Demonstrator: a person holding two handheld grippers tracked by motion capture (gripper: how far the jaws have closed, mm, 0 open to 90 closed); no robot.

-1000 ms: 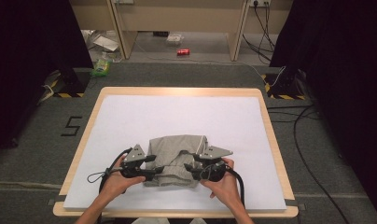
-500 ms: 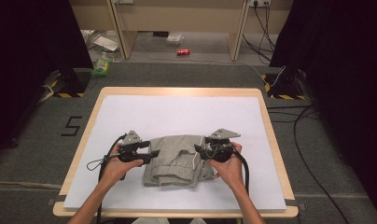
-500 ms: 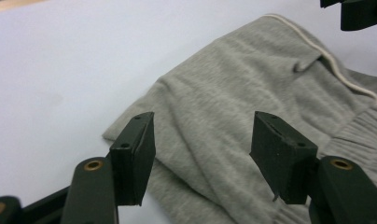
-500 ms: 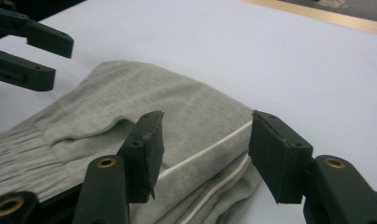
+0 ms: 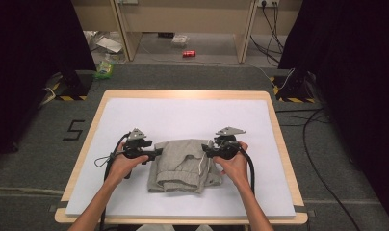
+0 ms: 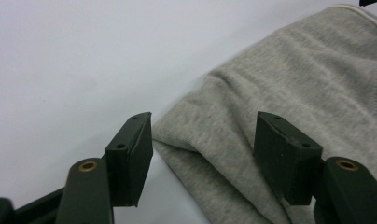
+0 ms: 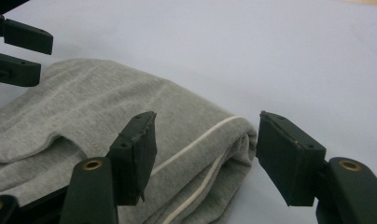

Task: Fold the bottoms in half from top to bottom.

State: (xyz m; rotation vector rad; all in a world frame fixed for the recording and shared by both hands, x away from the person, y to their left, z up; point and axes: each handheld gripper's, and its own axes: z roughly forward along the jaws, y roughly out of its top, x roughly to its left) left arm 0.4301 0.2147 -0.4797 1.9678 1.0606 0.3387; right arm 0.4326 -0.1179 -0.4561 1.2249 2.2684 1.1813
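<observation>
A grey folded garment (image 5: 182, 166) with a white drawstring lies in the middle of the white sheet (image 5: 192, 118) on the table. My left gripper (image 5: 159, 153) sits at the garment's far left corner, pointing right. Its jaws (image 6: 203, 144) have just been opening and stand open astride the grey fabric's (image 6: 294, 84) folded edge without pressing it. My right gripper (image 5: 205, 151) is at the far right corner, pointing left. It (image 7: 205, 149) has also just been opening and is open over the fold (image 7: 107, 102). The left gripper's fingertips (image 7: 21, 42) show beyond.
The wooden table rim (image 5: 284, 159) frames the sheet, with free sheet beyond and beside the garment. On the floor past the table lie a red can (image 5: 188, 53), a green packet (image 5: 104, 68) and cables (image 5: 317, 120). Dark curtains hang at both sides.
Both hands have moved away from me, from the garment's near part to its far corners. The jaws of both grippers now stand wider apart.
</observation>
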